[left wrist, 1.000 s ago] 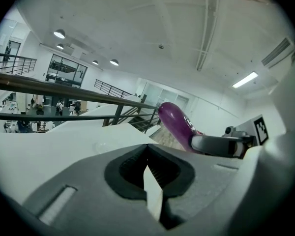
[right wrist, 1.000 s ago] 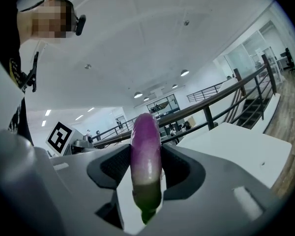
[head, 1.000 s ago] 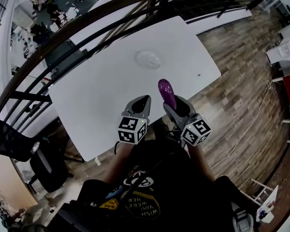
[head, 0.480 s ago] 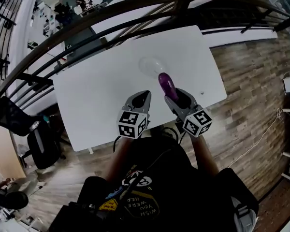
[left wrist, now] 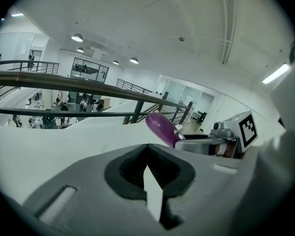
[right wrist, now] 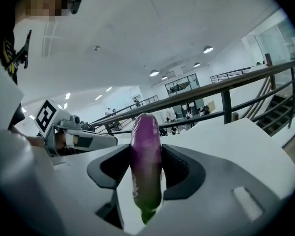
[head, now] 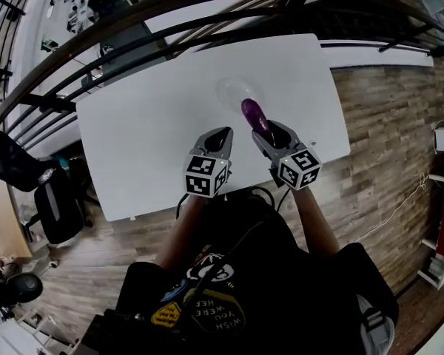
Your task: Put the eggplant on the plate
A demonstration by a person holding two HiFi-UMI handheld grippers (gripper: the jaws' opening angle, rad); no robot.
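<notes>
Smooth white table (head: 148, 124); glossy, oblong purple eggplant (right wrist: 146, 151) clamped between right gripper (head: 275, 136) pads.

From high above, the head view looks steeply down on the table (head: 155, 124), while each gripper view peers closely along its own fingers (right wrist: 221, 181), all three sharing the eggplant (head: 253, 117) between the right fingers.

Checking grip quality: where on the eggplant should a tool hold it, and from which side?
Grip the eggplant across its middle, pads on its long sides, coming from the stem end, as the right tool does; it's long and round.
</notes>
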